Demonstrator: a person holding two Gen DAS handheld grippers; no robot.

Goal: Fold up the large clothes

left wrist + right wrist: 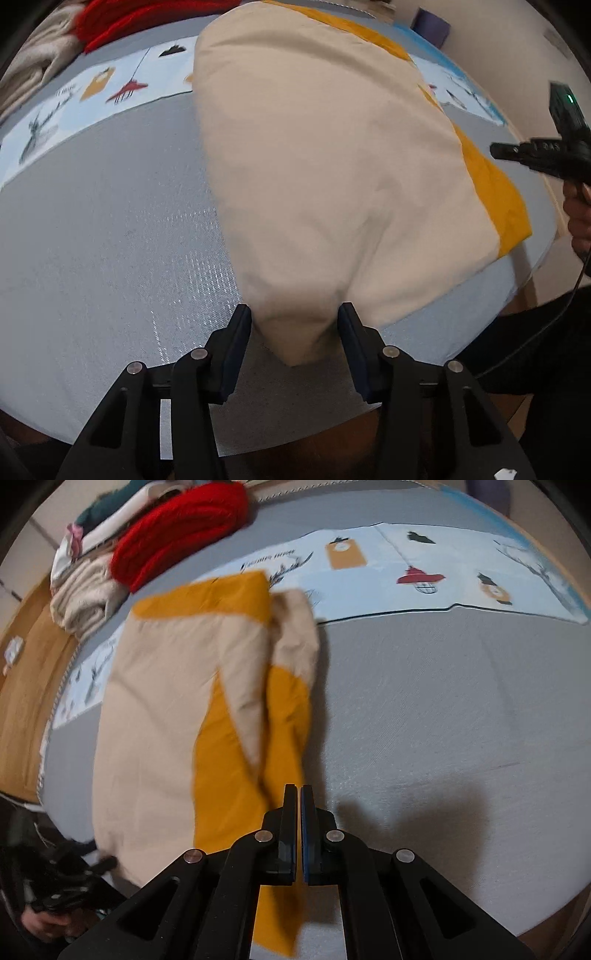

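A cream and mustard-yellow garment [325, 177] lies folded lengthwise on the grey mat [110, 240]. My left gripper [295, 321] holds a bunched cream corner of it, with the cloth filling the gap and touching both pads. In the right wrist view the same garment [155, 716] stretches away to the left, its yellow part running under my left finger. My right gripper [298, 790] is shut with nothing between its pads. It hovers beside the cloth's right edge, and in the left wrist view the right gripper [496, 150] sits off the garment's far right side.
A red knit piece [181, 528] and a pile of beige folded clothes [85, 598] sit at the mat's far corner. A printed light-blue strip [424, 579] crosses the mat. Wooden floor [26, 686] lies beyond the left edge. Bare grey mat [443, 720] spreads to the right.
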